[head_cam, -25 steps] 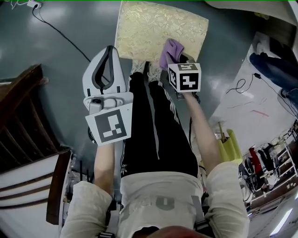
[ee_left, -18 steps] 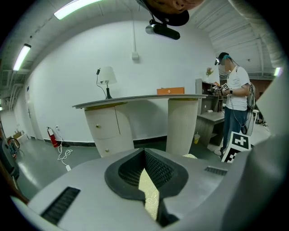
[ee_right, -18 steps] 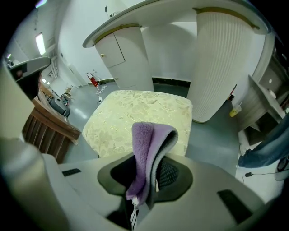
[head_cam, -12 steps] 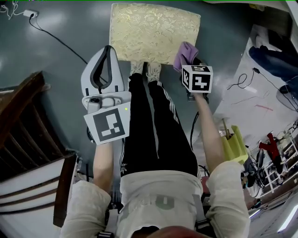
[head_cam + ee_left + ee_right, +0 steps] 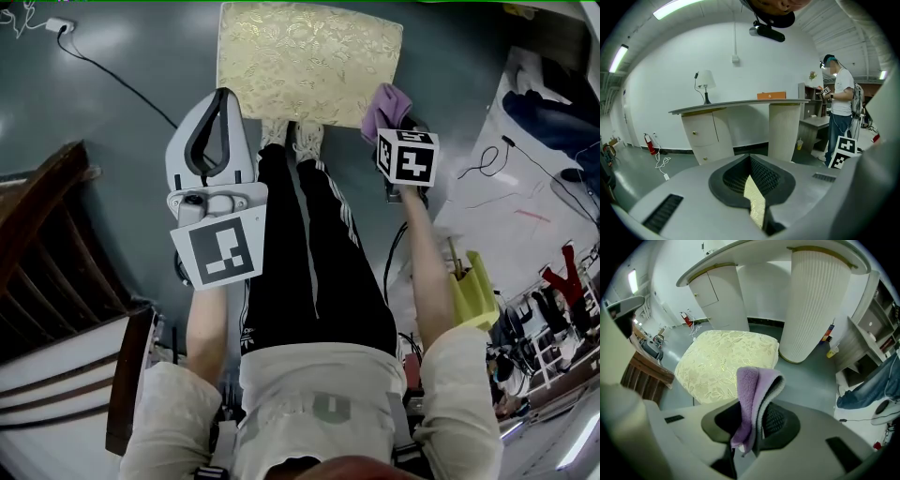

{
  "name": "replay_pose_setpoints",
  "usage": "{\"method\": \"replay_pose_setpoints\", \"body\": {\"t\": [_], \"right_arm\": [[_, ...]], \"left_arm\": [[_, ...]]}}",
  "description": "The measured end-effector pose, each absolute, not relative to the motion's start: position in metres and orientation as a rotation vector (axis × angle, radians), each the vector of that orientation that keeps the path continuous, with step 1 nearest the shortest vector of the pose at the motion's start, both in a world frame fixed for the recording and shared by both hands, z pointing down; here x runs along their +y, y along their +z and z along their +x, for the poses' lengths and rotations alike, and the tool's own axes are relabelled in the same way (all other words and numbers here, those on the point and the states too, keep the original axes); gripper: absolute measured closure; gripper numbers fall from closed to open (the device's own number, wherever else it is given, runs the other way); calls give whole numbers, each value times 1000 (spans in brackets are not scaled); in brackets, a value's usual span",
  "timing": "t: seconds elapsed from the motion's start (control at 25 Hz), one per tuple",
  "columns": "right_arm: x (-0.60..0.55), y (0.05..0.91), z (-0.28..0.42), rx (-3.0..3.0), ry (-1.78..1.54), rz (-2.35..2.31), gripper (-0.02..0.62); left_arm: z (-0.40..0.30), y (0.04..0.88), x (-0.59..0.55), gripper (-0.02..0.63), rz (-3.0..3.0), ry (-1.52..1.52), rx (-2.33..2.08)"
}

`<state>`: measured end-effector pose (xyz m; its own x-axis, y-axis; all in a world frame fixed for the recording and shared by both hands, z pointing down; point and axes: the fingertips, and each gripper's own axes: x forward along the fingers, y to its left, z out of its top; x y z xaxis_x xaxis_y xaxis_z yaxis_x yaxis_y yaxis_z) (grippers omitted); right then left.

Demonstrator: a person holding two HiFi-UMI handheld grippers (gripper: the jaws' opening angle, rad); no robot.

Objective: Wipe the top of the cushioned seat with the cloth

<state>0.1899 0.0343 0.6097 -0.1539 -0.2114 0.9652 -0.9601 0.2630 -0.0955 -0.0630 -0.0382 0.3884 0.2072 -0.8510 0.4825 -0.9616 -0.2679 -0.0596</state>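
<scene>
Seemingly pre-wipe: cloth (image 5: 754, 385) clamped in right gripper (image 5: 749, 430), just beside cushioned seat (image 5: 309, 61); left gripper (image 5: 753, 197) closed, empty. Next: lower, sweep across top.

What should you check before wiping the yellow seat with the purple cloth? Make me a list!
1. Cloth held by the right gripper: ok, the jaws are shut on it.
2. Enough cloth to wipe with: ok, a folded end sticks out past the jaws.
3. Cloth on the cushioned seat: not ok, it is by the seat's near right corner and does not seem to press on the top yet.
4. Seat top free of things: ok, nothing lies on it.
5. Left gripper out of the way: ok, shut, empty, beside the near left corner.
</scene>
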Motion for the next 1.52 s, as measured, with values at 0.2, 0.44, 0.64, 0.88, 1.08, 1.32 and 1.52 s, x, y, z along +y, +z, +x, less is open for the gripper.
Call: {"method": "replay_pose_setpoints", "body": {"t": [0.2, 0.44, 0.64, 0.88, 1.08, 1.32, 1.52], "right_arm": [[32, 611, 192, -1577, 979, 1105, 499], [33, 611, 193, -1566, 975, 1117, 499], [31, 613, 194, -1546, 986, 1124, 499], [-11, 556, 172, -1628, 978, 1233, 499], [-83, 395, 148, -1871, 827, 1423, 499], [-94, 174, 125, -2102, 510, 1637, 499], [-66, 53, 109, -2198, 291, 1776, 499]], "left_arm": [[-63, 391, -39, 600, 2217, 627, -1729], [-61, 390, -37, 600, 2215, 622, -1719], [-59, 386, -41, 600, 2235, 604, -1727], [-60, 353, -57, 600, 2287, 553, -1770], [-54, 274, -76, 600, 2353, 506, -1811], [-45, 157, -75, 600, 2410, 510, -1771], [-41, 72, -79, 600, 2469, 455, -1771]]}}
